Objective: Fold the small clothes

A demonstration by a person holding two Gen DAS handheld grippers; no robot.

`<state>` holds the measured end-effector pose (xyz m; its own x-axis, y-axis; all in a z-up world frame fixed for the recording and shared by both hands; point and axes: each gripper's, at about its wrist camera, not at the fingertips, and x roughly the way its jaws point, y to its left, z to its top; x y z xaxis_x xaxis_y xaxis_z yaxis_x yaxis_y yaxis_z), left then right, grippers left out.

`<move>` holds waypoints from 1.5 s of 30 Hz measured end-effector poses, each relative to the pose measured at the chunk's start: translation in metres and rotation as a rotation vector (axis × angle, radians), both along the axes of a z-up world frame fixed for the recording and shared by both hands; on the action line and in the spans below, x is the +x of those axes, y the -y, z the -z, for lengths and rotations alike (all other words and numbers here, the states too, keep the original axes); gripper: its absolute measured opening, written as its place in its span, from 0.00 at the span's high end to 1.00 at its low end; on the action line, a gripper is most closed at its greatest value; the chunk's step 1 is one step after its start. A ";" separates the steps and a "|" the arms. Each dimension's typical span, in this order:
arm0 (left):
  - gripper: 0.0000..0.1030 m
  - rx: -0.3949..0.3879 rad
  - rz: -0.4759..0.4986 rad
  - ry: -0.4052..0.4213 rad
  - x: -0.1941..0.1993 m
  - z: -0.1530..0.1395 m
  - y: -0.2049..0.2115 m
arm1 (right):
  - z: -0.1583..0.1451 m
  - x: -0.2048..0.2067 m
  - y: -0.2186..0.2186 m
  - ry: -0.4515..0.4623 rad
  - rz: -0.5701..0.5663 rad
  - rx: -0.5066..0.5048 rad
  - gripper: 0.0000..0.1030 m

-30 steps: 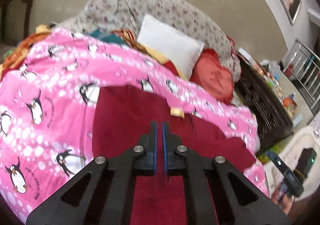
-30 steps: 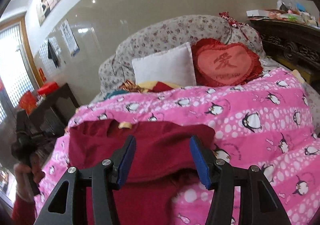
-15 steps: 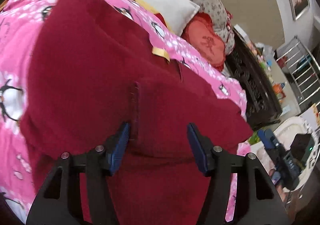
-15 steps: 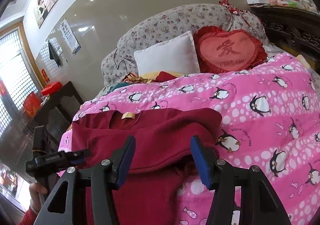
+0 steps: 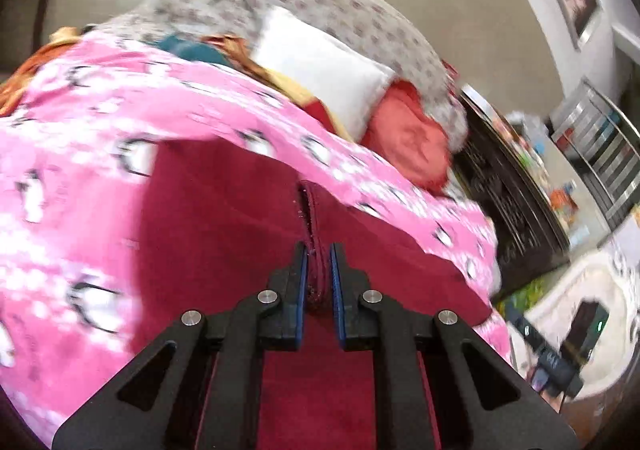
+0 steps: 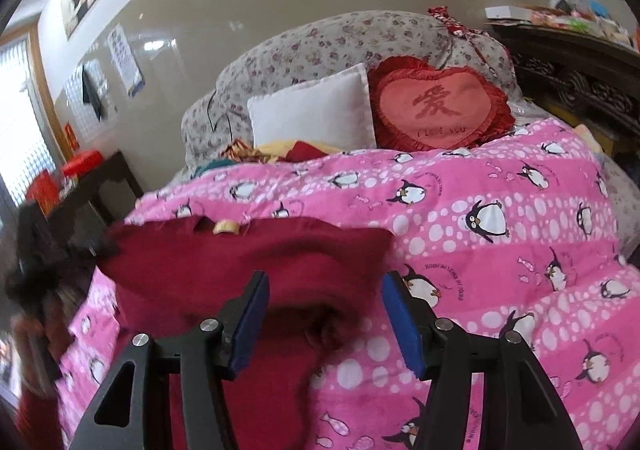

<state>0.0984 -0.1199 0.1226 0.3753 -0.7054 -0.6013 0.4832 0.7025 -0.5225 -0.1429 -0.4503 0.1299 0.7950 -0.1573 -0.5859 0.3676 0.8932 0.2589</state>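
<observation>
A dark red shirt (image 5: 224, 217) lies on a pink penguin-print quilt (image 5: 72, 137). My left gripper (image 5: 318, 270) is shut on a ridge of the shirt's fabric, which stands up between the blue pads. In the right wrist view the same shirt (image 6: 248, 262) lies partly folded, with a yellow neck label (image 6: 226, 227) at its far edge. My right gripper (image 6: 322, 314) is open and empty, its jaws wide apart just above the shirt's near fold. The left gripper's handle (image 6: 36, 250) shows blurred at the left.
A white pillow (image 6: 312, 113), a red heart cushion (image 6: 436, 105) and a floral bolster (image 6: 340, 45) lie at the bed's head. A dark carved cabinet (image 6: 580, 69) stands to the right, a dark table with red items (image 6: 84, 177) to the left.
My left gripper was shut, opened wide over the shirt, and has now shut on a fold of it. The right gripper has stayed open and lowered slightly toward the shirt.
</observation>
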 end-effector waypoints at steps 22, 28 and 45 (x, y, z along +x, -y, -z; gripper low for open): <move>0.91 0.083 -0.024 -0.105 0.004 0.067 -0.025 | 0.056 0.018 -0.041 -0.258 -0.187 -0.257 0.81; 0.90 0.067 -0.090 -0.005 -0.010 0.034 -0.040 | 0.004 -0.011 -0.011 -0.015 -0.111 -0.060 0.70; 0.76 0.152 -0.020 0.031 -0.015 0.066 0.005 | 0.034 0.025 -0.047 -0.189 -0.109 -0.193 0.70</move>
